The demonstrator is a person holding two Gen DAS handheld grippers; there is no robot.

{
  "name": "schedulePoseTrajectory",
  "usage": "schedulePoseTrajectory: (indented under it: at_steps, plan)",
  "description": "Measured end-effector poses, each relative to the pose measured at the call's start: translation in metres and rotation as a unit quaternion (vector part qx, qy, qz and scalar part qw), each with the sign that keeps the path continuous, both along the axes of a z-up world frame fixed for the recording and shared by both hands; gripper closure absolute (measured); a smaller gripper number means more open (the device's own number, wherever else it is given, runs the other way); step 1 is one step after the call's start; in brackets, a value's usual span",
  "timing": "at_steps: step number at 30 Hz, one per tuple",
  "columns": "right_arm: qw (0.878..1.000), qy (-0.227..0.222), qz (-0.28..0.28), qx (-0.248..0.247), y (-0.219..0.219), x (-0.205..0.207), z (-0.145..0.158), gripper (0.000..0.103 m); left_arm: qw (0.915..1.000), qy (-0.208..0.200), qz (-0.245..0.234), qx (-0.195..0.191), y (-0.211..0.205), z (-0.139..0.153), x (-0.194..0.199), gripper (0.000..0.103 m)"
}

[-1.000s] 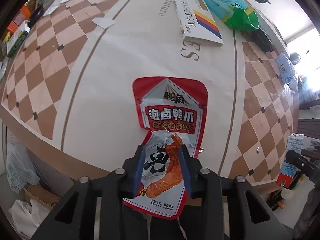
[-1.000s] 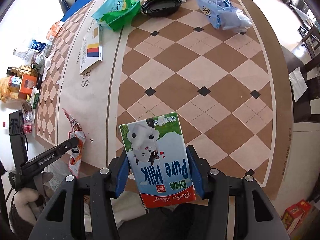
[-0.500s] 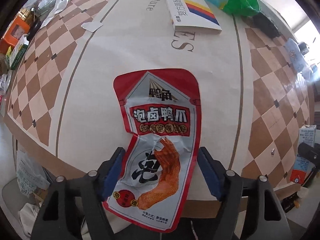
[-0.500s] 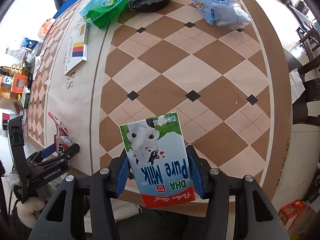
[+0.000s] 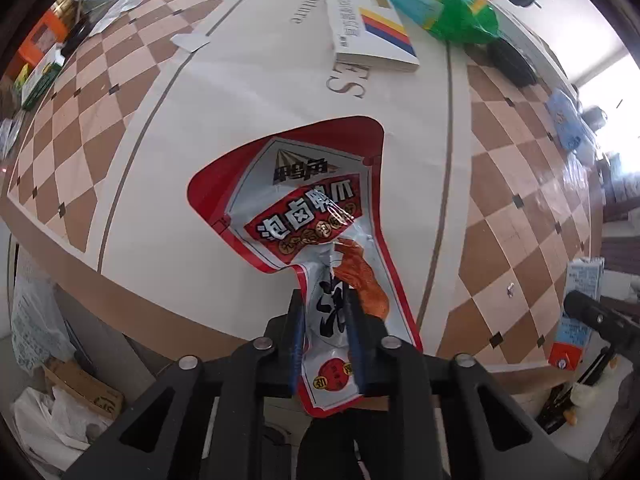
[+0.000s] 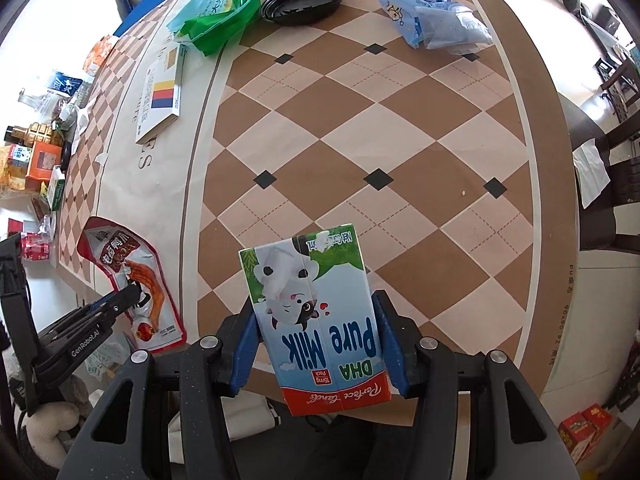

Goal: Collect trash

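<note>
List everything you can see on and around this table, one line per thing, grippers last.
snack wrapper: 1, red and silver, near table edge, lower end pinched and crumpled in the left gripper
milk carton: 1, blue, white and green, upside down in the right gripper
table: 1, brown and cream checked cover
flat box: 1, white with yellow, blue and red stripes, on the cream band
green bag: 1, green and teal, far side beside the box
black tray: 1, black, far side
blue bag: 1, pale blue, far right
left gripper: 1, black with blue pads, jaws have just been closing, now clamped on the wrapper
right gripper: 1, black with blue pads, clamped on the carton
</note>
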State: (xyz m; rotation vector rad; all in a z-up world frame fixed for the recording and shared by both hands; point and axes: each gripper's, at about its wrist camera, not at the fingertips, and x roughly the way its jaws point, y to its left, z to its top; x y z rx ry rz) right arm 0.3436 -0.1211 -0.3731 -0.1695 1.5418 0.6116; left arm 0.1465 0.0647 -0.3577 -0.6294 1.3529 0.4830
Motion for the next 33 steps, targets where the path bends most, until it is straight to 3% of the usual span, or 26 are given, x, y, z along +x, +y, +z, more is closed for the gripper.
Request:
schedulePoseTrajectory:
  at_steps: [3,5,9,10,11,16,17,18,21,28,33]
  plan:
    - [1.000,0.001,0.001,0.003,-0.001,-0.003,0.001,0.048,0.9990,-0.012,0.037,-0.021,0.008,-0.007,-0.003,0.062]
    - [1.000,0.003,0.000,0.004,-0.001,-0.006,-0.001,0.048,0.9984,-0.018,0.050,-0.020,0.008,-0.011,0.001,0.058]
    - [1.000,0.009,-0.005,0.003,-0.005,-0.008,-0.006,0.048,0.9981,0.006,0.057,0.024,-0.001,-0.018,0.017,0.059]
    - [1.000,0.010,-0.006,0.002,-0.005,-0.008,-0.007,0.048,0.9978,0.015,0.052,0.038,-0.007,-0.020,0.021,0.060]
    - [1.000,0.010,-0.006,0.002,-0.006,-0.009,-0.009,0.048,0.9978,0.011,0.044,0.049,-0.014,-0.020,0.025,0.070]
    - [1.000,0.010,-0.002,0.002,-0.009,-0.015,-0.012,0.048,0.9975,0.009,0.021,0.067,-0.037,-0.021,0.036,0.077]
    - [1.000,0.010,-0.001,0.003,-0.009,-0.015,-0.012,0.048,0.9972,0.009,0.020,0.071,-0.026,-0.018,0.035,0.079]
    - [1.000,0.008,-0.001,0.003,-0.010,-0.015,-0.011,0.048,0.9969,0.008,0.018,0.076,-0.040,-0.015,0.044,0.085]
    - [1.000,0.006,-0.004,0.005,-0.015,-0.013,-0.010,0.048,0.9968,-0.008,0.016,0.077,-0.050,-0.005,0.037,0.092]
    - [1.000,-0.003,-0.006,0.011,-0.019,-0.008,-0.002,0.048,0.9954,-0.034,0.013,0.089,-0.061,0.013,0.030,0.095]
    - [1.000,-0.006,-0.007,0.015,-0.019,-0.008,0.001,0.048,0.9945,-0.043,-0.002,0.095,-0.030,0.053,0.040,0.098]
